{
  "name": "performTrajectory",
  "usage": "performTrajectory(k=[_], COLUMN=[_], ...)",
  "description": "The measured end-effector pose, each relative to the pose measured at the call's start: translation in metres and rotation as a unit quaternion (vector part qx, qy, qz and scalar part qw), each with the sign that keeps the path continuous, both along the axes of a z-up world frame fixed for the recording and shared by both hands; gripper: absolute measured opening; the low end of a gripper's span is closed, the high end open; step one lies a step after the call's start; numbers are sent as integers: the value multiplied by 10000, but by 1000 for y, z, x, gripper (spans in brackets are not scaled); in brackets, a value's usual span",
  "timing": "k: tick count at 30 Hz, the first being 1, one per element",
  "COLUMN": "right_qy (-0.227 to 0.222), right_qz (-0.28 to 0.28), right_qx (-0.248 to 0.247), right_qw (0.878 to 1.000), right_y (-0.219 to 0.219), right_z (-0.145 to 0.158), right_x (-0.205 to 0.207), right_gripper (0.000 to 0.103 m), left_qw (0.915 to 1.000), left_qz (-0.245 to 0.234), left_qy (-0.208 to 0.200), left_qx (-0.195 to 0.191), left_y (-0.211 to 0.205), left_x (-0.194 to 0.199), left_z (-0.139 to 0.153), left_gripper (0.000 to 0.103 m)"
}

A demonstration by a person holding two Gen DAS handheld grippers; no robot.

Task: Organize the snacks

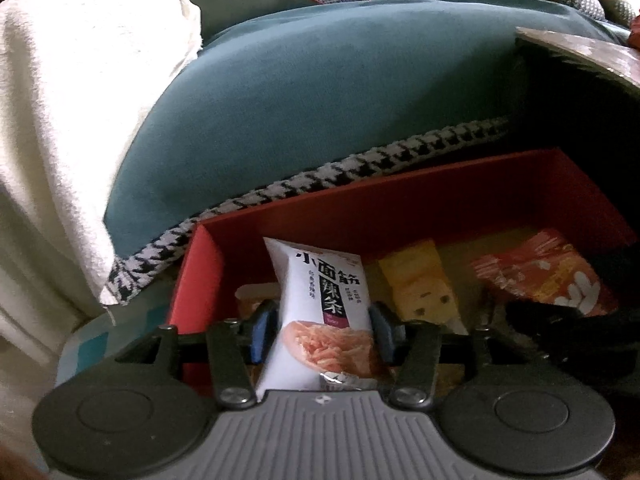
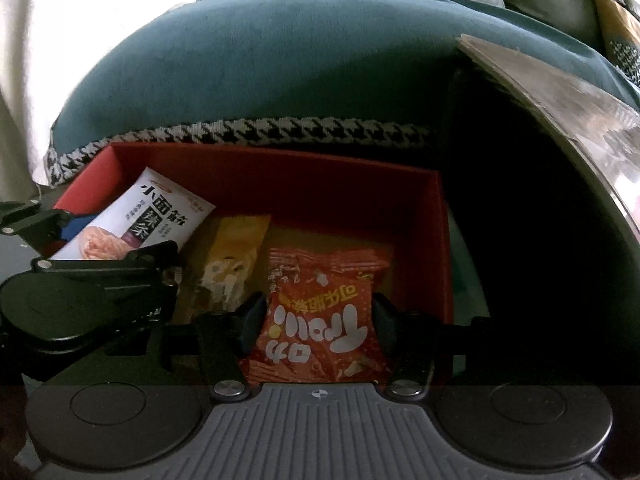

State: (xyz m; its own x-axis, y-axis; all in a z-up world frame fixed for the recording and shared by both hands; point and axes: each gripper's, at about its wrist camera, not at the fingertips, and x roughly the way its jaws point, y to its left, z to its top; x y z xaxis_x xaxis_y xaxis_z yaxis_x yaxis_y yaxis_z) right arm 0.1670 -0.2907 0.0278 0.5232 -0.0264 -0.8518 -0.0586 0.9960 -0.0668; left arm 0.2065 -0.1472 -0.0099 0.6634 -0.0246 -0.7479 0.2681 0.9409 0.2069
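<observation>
Left claw (image 1: 320, 330) clamped on white 小面筋 辣条 packet (image 1: 316, 304), right claw (image 2: 318, 322) on orange snack packet (image 2: 320, 320), over red box (image 2: 280, 172).

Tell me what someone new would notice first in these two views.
Probably the red box in front of a teal cushion. Over its left side, the left gripper pinches a white snack packet; at its right, the right gripper pinches an orange snack packet. A yellow packet lies between them.

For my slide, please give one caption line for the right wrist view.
Right gripper shut on an orange snack packet over the red box, beside a yellow packet.
</observation>
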Motion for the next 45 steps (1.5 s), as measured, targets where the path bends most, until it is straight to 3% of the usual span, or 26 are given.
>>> performTrajectory(k=[5, 20, 30, 32, 45], right_qy=[0, -113, -209, -194, -113], right_qz=[20, -86, -77, -94, -250], right_qx=[-164, 4, 130, 224, 539], right_qw=[9999, 9999, 9997, 9995, 9982], right_y=[-1, -4, -3, -4, -11], right_z=[2, 20, 33, 34, 44], right_x=[0, -23, -32, -32, -44], right_gripper=[65, 70, 72, 77, 77], left_qw=[9999, 9996, 9990, 9990, 9969], left_qz=[145, 275, 374, 379, 268], left_qy=[30, 55, 152, 160, 487], left_qx=[69, 41, -175, -198, -556], left_y=[9, 28, 47, 51, 65], left_x=[4, -7, -17, -20, -48], left_z=[3, 28, 45, 48, 54], left_gripper=[54, 63, 64, 64, 64])
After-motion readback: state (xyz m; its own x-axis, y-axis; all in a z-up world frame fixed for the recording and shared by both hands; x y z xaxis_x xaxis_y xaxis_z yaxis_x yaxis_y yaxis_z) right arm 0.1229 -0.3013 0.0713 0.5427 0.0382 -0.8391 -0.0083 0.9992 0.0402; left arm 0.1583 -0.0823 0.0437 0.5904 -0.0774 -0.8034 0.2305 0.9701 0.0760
